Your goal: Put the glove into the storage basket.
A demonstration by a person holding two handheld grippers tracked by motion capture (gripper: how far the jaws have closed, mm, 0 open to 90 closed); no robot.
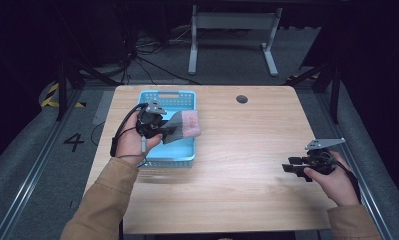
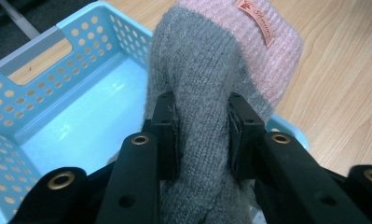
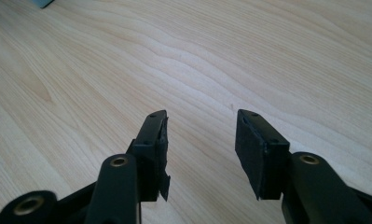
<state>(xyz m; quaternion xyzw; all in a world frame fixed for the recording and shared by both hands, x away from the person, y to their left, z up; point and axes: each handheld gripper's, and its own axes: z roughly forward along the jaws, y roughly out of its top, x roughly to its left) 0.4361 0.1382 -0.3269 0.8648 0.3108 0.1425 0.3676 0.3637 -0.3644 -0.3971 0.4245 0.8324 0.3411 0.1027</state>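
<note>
the left gripper (image 2: 200, 135) was clamped on a grey knitted glove (image 2: 197, 93) with a pink cuff (image 2: 263, 51), its two black pads pressing into the wool from either side; in the left gripper view the glove rose up between the jaws, the cuff and its small sewn label at the far end; the glove hung over the light blue basket (image 2: 72, 135), whose perforated walls and bare floor lay below and to the left of it; in the high view the same glove (image 1: 179, 125) sat across the right-hand side of the basket (image 1: 169, 161), with the cuff reaching out past the rim towards the open table (image 1: 237, 190); whether any part of it touched the rim i could not tell.

the right gripper (image 1: 293, 167) was held low over the table near its right edge, well apart from the basket; its jaws stood apart with nothing between them, only bare wood grain beyond the pads (image 3: 253, 149).

as a judgement, the work seemed to be midway: the glove was firmly gripped and already at the basket, but not lying inside it; what was left was to bring it fully over the basket floor, lower it, and open the jaws; the basket floor looked otherwise bare, so no other item seemed to be stowed.
</note>
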